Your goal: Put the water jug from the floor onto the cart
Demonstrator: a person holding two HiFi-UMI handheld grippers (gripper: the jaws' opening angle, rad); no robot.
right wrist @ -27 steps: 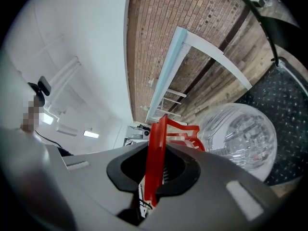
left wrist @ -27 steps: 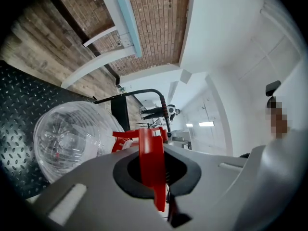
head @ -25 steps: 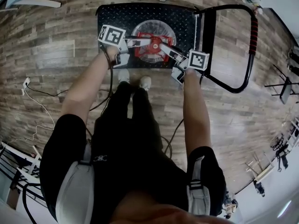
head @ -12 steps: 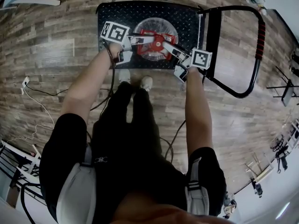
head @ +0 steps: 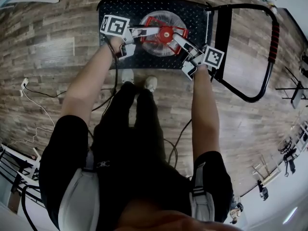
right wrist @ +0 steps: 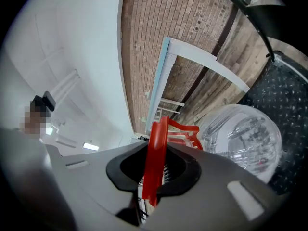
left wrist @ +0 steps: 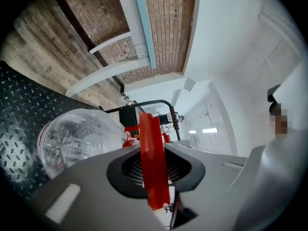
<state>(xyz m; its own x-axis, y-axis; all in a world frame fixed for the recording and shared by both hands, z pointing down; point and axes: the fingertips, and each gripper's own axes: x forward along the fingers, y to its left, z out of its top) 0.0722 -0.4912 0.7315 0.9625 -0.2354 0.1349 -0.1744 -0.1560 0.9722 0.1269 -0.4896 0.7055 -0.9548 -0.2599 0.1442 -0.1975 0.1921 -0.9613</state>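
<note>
Water jug [head: 155, 48]: clear, round-bodied, with a red carrying handle [head: 165, 32] across its top.

Location: on the black checker-plate deck of the cart [head: 195, 18], near the middle and off the wooden floor [head: 53, 52]. Both gripper views show the clear body low against the deck plate. I judge that it rests there, though no view shows the underside touching the plate.

Left tongs [head: 148, 32]: at the left end of the handle, jaws opening. The red band stands between them with a thin dark gap beside it, so I read this side as letting go.

Right tongs [head: 179, 38]: at the opposite end of the handle, jaws narrow. The red band is pinched between the pads, and I count this side as holding.

Cart push bar [head: 275, 37]: to the right of the deck, well apart from the jug.

Progress, as I judge it:
- Done: the lift from the floor and the placing on the deck.
- Under way: release on the left.
- Left to do: release on the right, then draw both tongs back off the handle without tipping the jug.
</note>
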